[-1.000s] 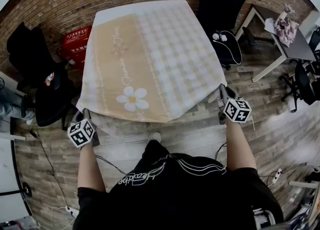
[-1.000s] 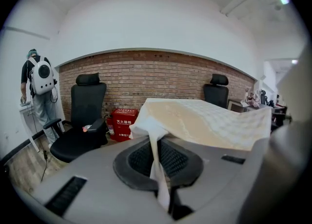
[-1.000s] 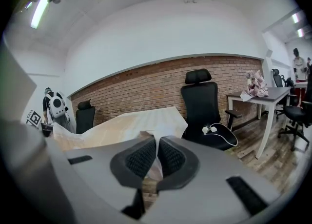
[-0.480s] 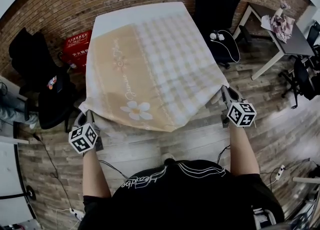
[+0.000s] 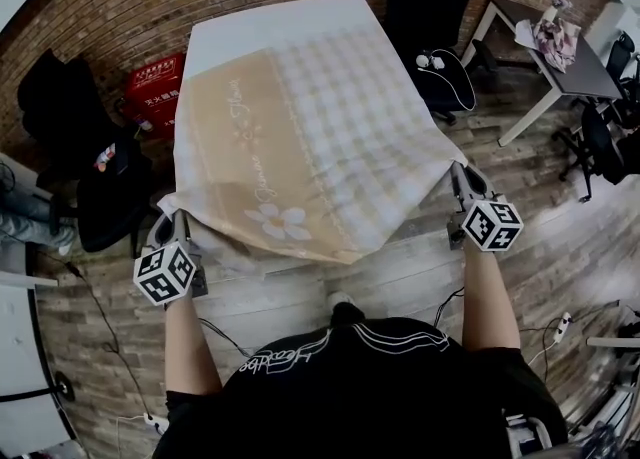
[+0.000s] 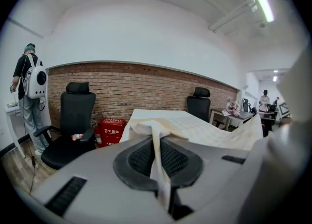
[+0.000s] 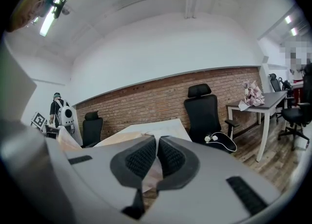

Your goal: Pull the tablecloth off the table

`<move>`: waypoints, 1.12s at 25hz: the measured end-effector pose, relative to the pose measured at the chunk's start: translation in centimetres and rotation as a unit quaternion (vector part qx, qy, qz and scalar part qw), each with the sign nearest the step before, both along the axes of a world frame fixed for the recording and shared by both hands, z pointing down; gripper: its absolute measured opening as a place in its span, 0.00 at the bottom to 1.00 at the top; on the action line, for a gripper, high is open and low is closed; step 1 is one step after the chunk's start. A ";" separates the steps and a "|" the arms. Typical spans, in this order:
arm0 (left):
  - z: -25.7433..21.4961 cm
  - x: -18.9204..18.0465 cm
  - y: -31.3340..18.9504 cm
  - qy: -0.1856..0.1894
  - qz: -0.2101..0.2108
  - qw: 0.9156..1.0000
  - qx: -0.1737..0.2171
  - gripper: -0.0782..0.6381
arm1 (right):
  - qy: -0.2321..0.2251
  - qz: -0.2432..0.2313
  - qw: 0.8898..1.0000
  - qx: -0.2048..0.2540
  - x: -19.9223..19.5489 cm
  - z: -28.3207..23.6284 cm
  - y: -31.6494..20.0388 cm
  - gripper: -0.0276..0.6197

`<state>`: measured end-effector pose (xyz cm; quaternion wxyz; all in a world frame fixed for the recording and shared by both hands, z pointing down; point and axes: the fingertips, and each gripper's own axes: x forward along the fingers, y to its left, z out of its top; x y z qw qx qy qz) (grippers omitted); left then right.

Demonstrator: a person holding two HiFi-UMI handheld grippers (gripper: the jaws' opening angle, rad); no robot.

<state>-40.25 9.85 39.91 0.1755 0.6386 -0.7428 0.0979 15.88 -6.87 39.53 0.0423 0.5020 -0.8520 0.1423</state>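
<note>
The beige-and-white checked fabric tablecloth with a daisy print (image 5: 300, 137) fills the frame's centre. Its near corners are clamped in the left gripper (image 5: 174, 225), lower left, and the right gripper (image 5: 458, 175), centre right. Best to pull both corners evenly, edge taut and lifted.

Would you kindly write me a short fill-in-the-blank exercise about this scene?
The left tongs and right tongs are each shut on a corner of the ____.
The far wall is built of ____.
The box beside that wall is coloured ____.
Missing words: tablecloth; brick; red.
</note>
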 end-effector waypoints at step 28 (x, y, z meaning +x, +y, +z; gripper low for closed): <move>-1.7 2.4 12.2 0.022 0.041 0.999 0.016 0.12 | -0.006 0.018 1.000 0.023 1.8 -1.5 15.0 0.04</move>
